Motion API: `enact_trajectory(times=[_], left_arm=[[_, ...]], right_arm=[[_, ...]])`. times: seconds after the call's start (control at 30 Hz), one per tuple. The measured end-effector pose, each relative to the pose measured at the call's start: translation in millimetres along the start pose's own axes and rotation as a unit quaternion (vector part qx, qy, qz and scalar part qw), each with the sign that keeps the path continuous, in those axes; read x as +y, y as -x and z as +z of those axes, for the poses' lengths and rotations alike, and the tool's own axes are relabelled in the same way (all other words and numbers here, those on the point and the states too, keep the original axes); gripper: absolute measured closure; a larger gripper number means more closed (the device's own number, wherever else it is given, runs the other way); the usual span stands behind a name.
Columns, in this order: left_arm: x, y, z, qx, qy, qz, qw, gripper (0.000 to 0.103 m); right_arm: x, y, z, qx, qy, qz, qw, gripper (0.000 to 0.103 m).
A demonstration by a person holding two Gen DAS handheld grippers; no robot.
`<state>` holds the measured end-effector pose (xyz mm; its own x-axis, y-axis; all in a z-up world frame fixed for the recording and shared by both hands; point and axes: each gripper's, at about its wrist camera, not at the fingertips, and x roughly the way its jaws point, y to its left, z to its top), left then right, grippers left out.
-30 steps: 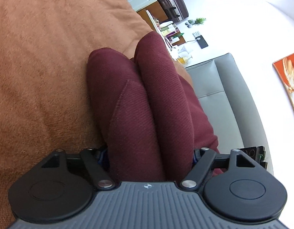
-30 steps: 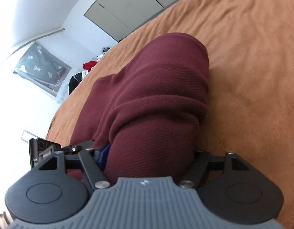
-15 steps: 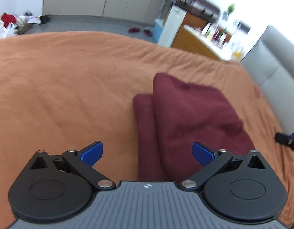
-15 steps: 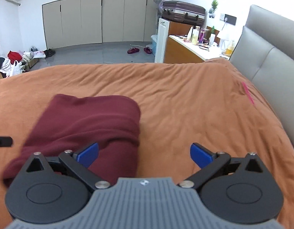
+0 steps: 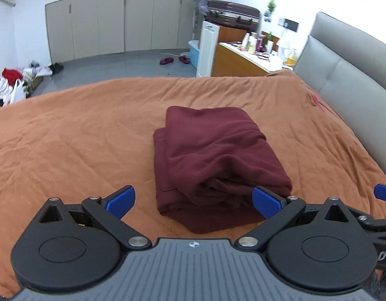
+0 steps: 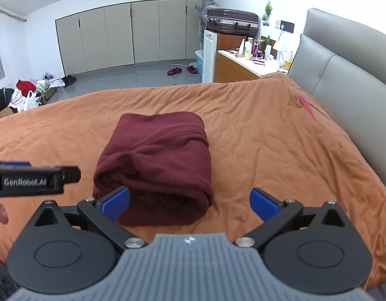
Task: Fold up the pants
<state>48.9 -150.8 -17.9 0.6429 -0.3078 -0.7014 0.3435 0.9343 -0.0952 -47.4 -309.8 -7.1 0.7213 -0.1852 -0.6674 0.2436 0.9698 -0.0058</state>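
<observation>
The pants (image 5: 213, 160) lie folded in a bundle mid-bed (image 5: 80, 140), at twelve o'clock from both grippers. Left gripper (image 5: 193, 200) and right gripper (image 6: 190, 200) hang released, empty. Folding looks finished; only tidying remains.

Folded maroon pants (image 5: 218, 155) lie on the orange-covered bed (image 5: 67, 145).

An orange-brown fleece bedspread (image 5: 80, 135) meets a grey padded headboard (image 5: 348, 80), a dark maroon hard-shell suitcase (image 6: 231, 21) (atop a cabinet) beyond.
</observation>
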Motion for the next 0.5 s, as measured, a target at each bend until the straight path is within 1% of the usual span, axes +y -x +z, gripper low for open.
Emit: enact_trajectory(times=[0.17,0.3,0.5], left_arm=[[-15,2,0,0.003,0.002,-0.018,0.9998,0.000],[-22,7,0,0.003,-0.004,-0.018,0.9998,0.000],[-21,10,1,-0.002,0.002,-0.019,0.9998,0.000]], right_arm=[[1,12,-8,0.002,0.006,0.000,1.000,0.005],[3,16,-10,0.001,0.006,0.000,1.000,0.005],[6,16,-8,-0.002,0.009,0.003,1.000,0.005]])
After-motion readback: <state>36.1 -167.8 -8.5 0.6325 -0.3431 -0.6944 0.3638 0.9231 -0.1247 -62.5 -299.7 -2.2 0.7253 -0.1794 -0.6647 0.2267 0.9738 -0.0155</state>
